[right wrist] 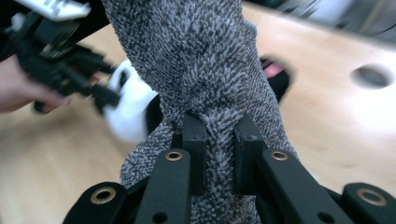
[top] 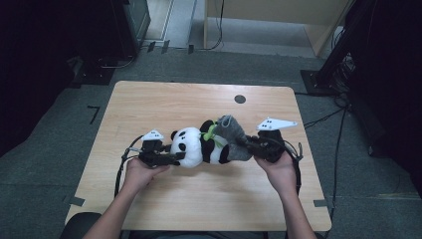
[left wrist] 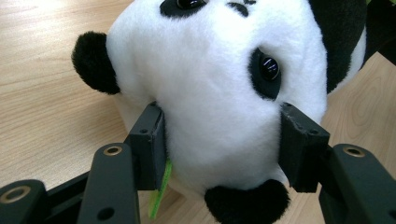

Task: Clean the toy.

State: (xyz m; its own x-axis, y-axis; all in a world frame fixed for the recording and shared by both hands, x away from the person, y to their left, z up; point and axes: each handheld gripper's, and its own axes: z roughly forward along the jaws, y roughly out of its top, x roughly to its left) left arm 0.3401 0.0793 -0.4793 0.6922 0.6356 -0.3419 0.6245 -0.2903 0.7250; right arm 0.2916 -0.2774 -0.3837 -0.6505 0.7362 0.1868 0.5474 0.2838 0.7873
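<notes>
Panda (top: 191, 146) lies between your tongs: left tongs (top: 175, 158) clamp its head, right tongs (top: 247, 143) at 3 o'clock pinch the grey cloth (top: 233, 133).

The panda (left wrist: 215, 107) is white with black ears and eye patches; the cloth (right wrist: 205, 74) is speckled grey; the table (top: 164, 104) is pale woodgrain.

No legible text, seemingly.
</notes>
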